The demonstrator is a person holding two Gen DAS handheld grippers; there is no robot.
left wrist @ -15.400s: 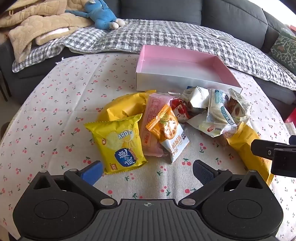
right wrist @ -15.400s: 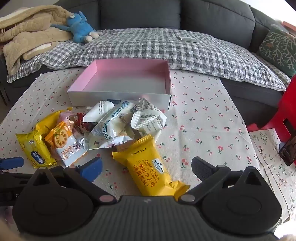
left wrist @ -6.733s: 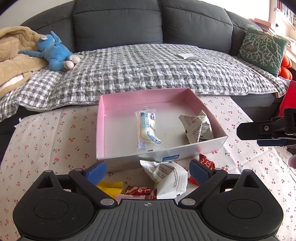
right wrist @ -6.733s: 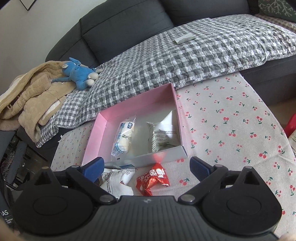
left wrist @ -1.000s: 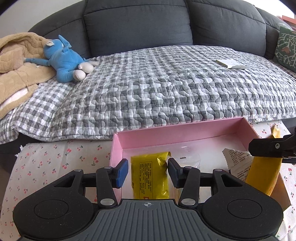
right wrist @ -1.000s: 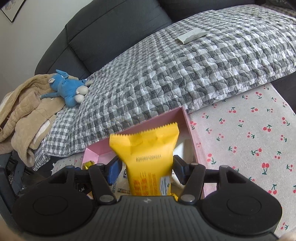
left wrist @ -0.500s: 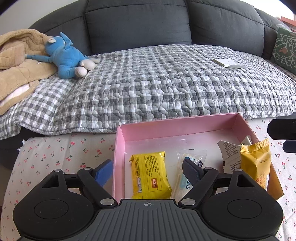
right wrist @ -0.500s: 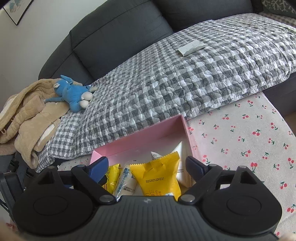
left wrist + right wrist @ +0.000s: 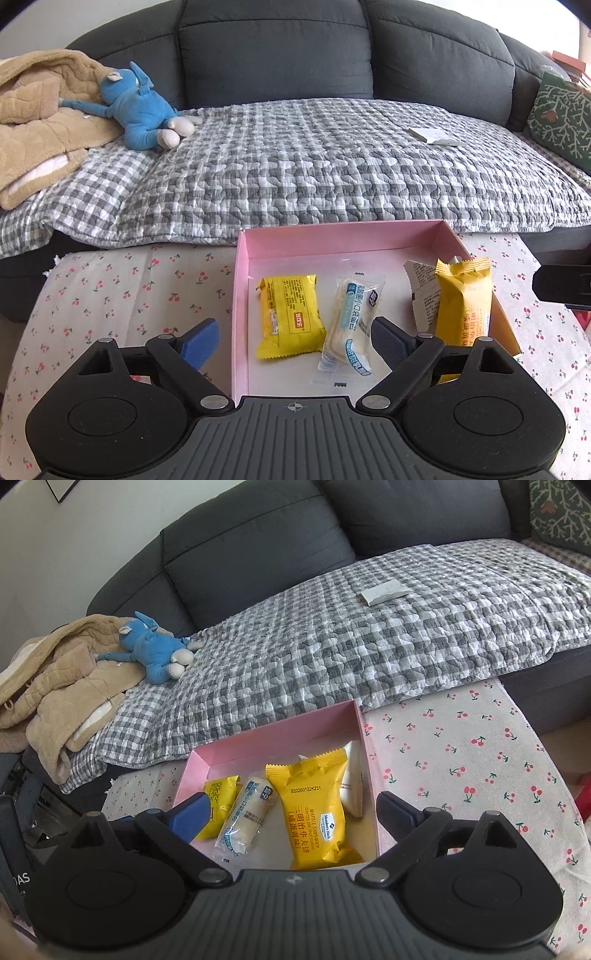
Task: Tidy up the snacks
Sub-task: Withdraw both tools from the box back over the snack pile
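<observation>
Right wrist: wall visible | left wrist: green cushion (image 9: 561,114) fuller

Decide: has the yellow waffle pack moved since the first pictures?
Yes. The yellow waffle pack moved from the tablecloth into the pink box.

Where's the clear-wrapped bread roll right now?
In the left wrist view the clear-wrapped roll lies flat in the pink box, mid-floor, between the small yellow packet on its left and the yellow waffle pack at the right wall.

Two wrist fisheyes — angled down, close over shared pink box (image 9: 332,240) (image 9: 273,746)
</observation>
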